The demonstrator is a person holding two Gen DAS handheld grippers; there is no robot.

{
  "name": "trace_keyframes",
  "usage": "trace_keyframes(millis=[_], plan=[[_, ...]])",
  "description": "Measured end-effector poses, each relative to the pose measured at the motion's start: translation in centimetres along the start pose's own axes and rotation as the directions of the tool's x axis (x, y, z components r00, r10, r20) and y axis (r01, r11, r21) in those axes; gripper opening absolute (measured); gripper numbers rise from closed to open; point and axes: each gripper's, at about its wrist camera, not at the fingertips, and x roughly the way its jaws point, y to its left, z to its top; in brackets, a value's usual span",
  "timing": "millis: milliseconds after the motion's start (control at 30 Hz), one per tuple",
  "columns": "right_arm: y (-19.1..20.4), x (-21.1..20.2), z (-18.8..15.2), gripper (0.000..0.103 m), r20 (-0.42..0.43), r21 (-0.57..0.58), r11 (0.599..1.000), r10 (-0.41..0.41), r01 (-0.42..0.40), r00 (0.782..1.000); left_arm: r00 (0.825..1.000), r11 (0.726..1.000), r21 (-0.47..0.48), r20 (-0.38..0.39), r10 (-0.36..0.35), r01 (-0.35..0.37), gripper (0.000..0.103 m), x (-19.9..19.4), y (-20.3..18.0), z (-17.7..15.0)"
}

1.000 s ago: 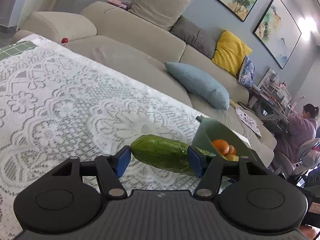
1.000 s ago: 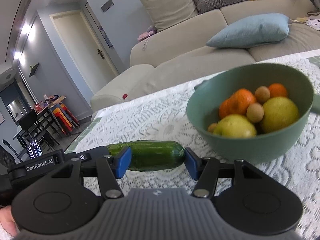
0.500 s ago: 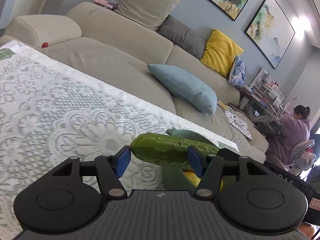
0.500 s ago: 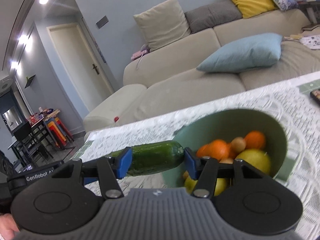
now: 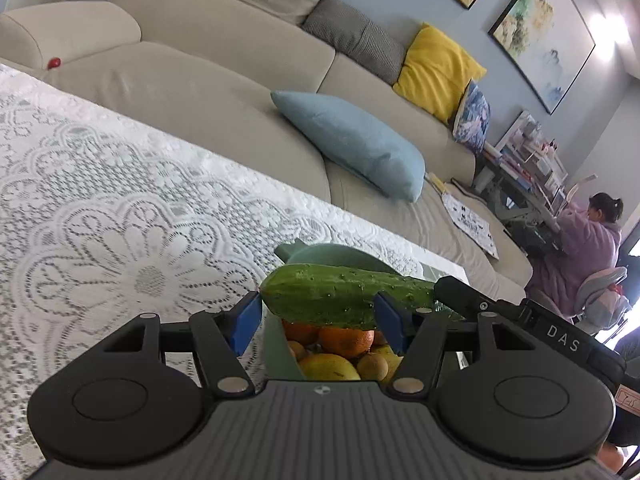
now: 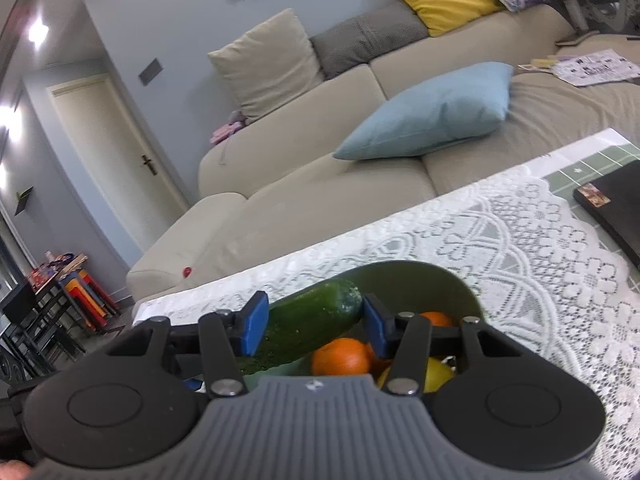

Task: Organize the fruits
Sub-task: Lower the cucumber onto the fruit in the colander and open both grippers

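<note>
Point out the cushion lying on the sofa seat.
The light blue cushion: it lies flat on the seat, while the beige, grey and yellow ones lean against the backrest.

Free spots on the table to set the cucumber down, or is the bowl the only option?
Bare lace cloth runs wide from the green bowl toward the sofa edge. In the right wrist view, lace is free between bowl and black case. The bowl is crowded: oranges and yellow fruit under the cucumber.

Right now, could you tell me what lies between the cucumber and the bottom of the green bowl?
Oranges and yellow fruits lie piled under the cucumber in the green bowl, clearest in the left wrist view.
</note>
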Motion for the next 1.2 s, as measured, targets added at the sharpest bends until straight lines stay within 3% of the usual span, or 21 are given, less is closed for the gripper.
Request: trace_keyframes(millis=[167, 533, 867, 1200], plan=[[-1.7, 1.1, 0.3, 0.049, -0.027, 0.050, 0.998, -0.035, 0.036, 0.999, 0.999, 1.000, 0.002, -0.045, 0.006, -0.006, 0.070, 1.7, -0.5, 0.0], [-2.4, 2.4, 0.6, 0.050, -0.051, 0.086, 0.994, -0.058, 0.062, 0.997, 0.996, 0.993, 0.096, -0.059, 0.070, -0.064, 0.070, 2.4, -1.8, 0.1], [-0.8, 4.6, 1.2, 0.052, -0.010, -0.085, 0.985, -0.149, 0.147, 0.989, 0.994, 0.988, 0.126, -0.043, 0.098, -0.092, 0.070, 2.6, -2.3, 0.7], [-0.4, 6.3, 1.5, 0.055, 0.002, -0.161, 0.968, -0.196, 0.194, 0.981, 0.992, 0.984, 0.136, -0.034, 0.120, -0.115, 0.073, 3.2, -2.5, 1.3]])
